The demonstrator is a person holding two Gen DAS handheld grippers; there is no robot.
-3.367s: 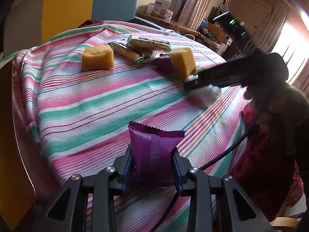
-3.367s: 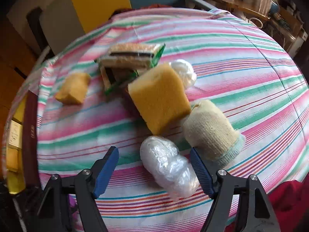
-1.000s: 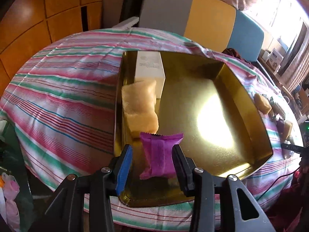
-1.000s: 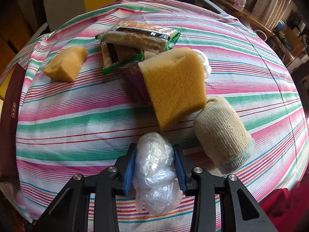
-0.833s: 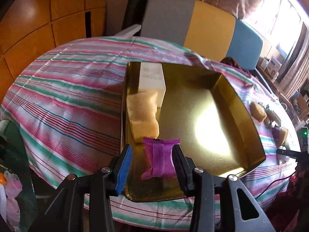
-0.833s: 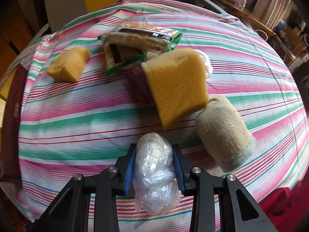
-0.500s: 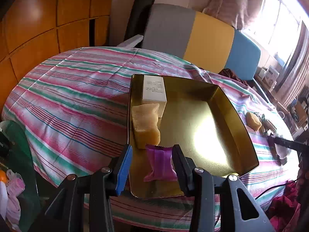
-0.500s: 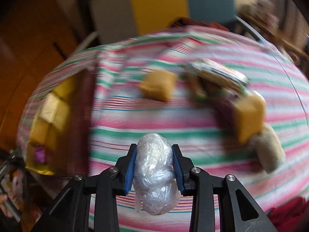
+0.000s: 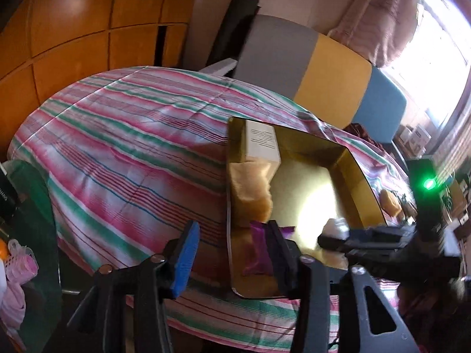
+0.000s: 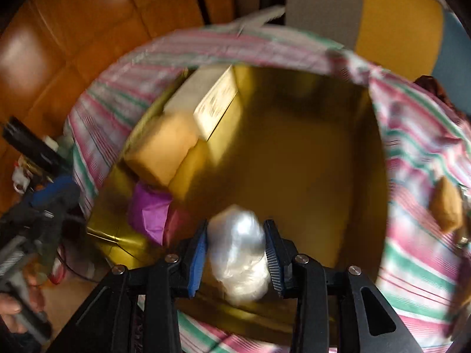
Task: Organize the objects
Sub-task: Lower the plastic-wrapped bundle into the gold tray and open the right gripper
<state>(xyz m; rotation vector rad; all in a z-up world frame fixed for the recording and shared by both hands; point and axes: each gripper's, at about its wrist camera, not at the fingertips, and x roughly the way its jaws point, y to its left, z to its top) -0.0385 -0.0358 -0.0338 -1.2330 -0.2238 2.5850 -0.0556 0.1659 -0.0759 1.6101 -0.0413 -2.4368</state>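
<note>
The left gripper (image 9: 232, 253) and the right gripper (image 10: 235, 256) share one build: black angular plastic frames with triangular cut-outs, silver round screw heads on the arms, and fingers (image 9: 186, 257) faced with blue ribbed pads. A green light (image 9: 428, 183) glows on the right gripper's black body. Bare skin of the hand (image 10: 11, 309) shows on the left gripper's grey handle.

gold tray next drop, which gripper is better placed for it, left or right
Right. The right gripper is shut on the plastic wad over the gold tray. The left gripper is open and empty, with the purple packet already in the tray.
</note>
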